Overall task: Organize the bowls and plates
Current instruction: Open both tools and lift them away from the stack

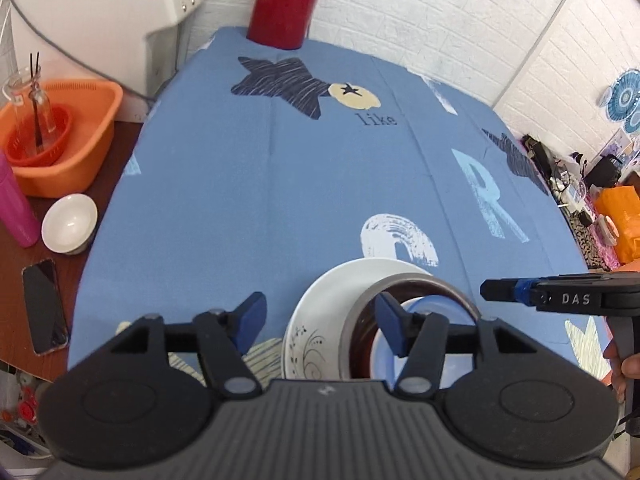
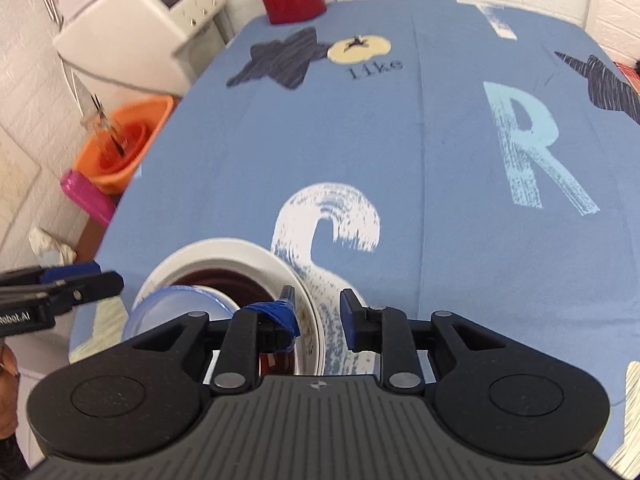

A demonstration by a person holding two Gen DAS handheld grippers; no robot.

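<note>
Nested bowls (image 2: 240, 276) upright on plate (image 2: 224, 250), mouths up

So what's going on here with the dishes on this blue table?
A person holds a gripper in each hand over a nested stack: a light blue bowl sits inside a brown bowl, which sits on a white plate on the blue tablecloth. The left gripper and right gripper both have open jaws straddling the stack's rims, gripping nothing. A separate white bowl sits off to the left, by an orange basin.
</note>
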